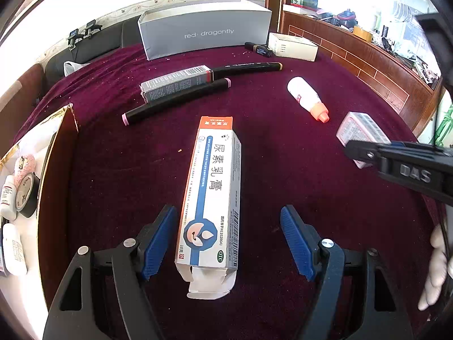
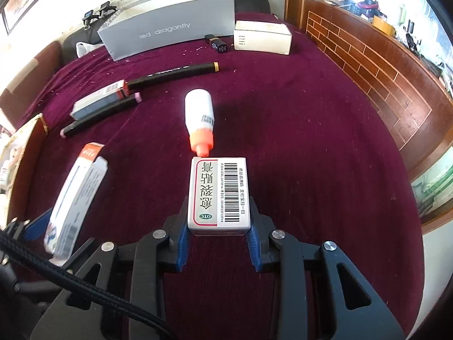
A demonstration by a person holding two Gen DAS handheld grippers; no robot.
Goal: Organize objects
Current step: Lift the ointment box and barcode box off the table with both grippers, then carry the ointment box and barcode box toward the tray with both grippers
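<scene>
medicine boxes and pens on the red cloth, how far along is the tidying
Done: a few small items already lie in the gold-edged box. In hand: the right gripper is shut on a small barcode box; the left gripper stands open around the long ointment box. Left: two markers, a grey carton and the orange-capped bottle.

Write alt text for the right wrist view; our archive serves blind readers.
The right gripper holds a small white medicine box with a barcode above a maroon tablecloth. Just beyond lies a white bottle with an orange cap; a grey shoebox stands at the back.
</scene>
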